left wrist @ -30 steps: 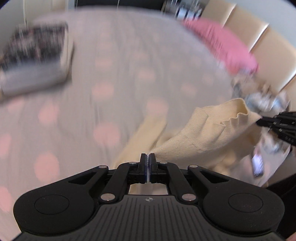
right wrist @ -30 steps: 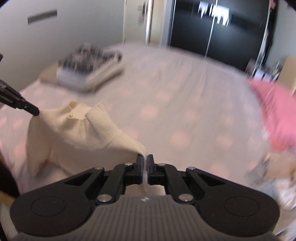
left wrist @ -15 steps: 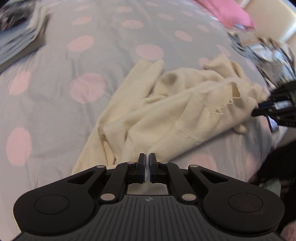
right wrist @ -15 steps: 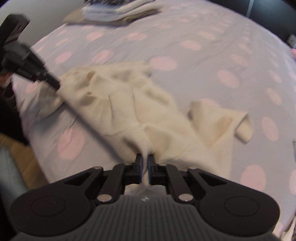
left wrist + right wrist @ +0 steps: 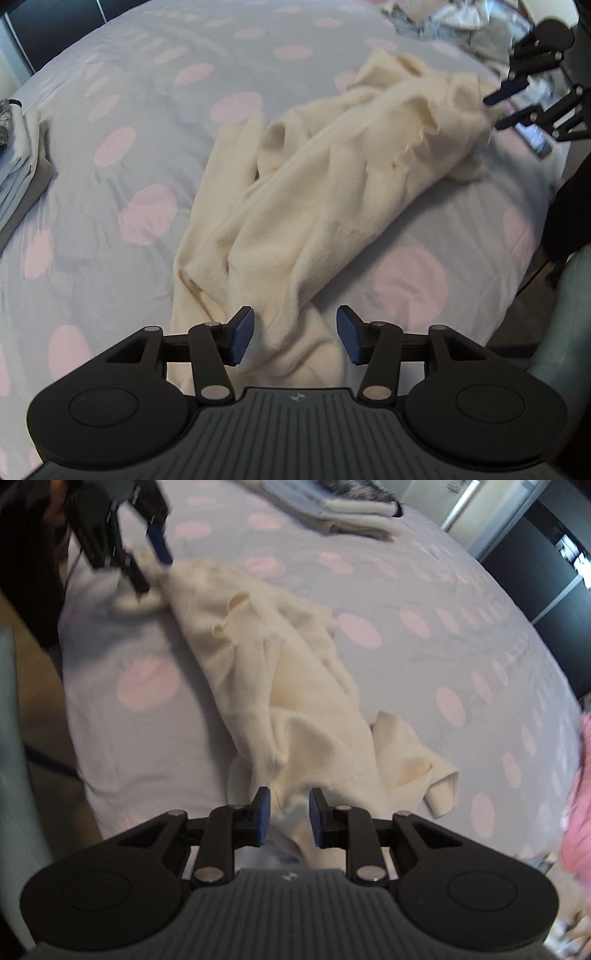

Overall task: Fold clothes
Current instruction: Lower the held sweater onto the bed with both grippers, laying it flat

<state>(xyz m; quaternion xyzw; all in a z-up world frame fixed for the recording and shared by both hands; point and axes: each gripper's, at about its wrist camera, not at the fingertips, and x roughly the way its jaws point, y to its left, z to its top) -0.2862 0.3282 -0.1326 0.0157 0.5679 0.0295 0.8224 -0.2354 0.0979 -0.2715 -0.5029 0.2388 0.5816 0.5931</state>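
Observation:
A cream knit sweater [image 5: 332, 177] [image 5: 280, 686] lies crumpled in a long heap on the grey bedspread with pink dots [image 5: 122, 122] [image 5: 454, 646]. At its near end in the left wrist view, my left gripper [image 5: 295, 339] has its jaws opening, with slack cloth between the pads and not pressed. In the right wrist view it shows over the sweater's far end [image 5: 151, 568]. My right gripper [image 5: 290, 819] is at the other end with its jaws opening too, a fold of sweater loose between them. From the left wrist it shows at the upper right [image 5: 498, 109].
A stack of folded clothes [image 5: 18, 166] [image 5: 343, 502] sits at the far side of the bed. Loose laundry [image 5: 461, 26] is piled near the head end by a pink pillow [image 5: 580, 794]. The bed's edge [image 5: 74, 701] drops off beside the sweater.
Both grippers came down with the sweater stretched between them and laid it on the bed. Both sets of jaws, shut on the cloth before, have parted and let it go slack.

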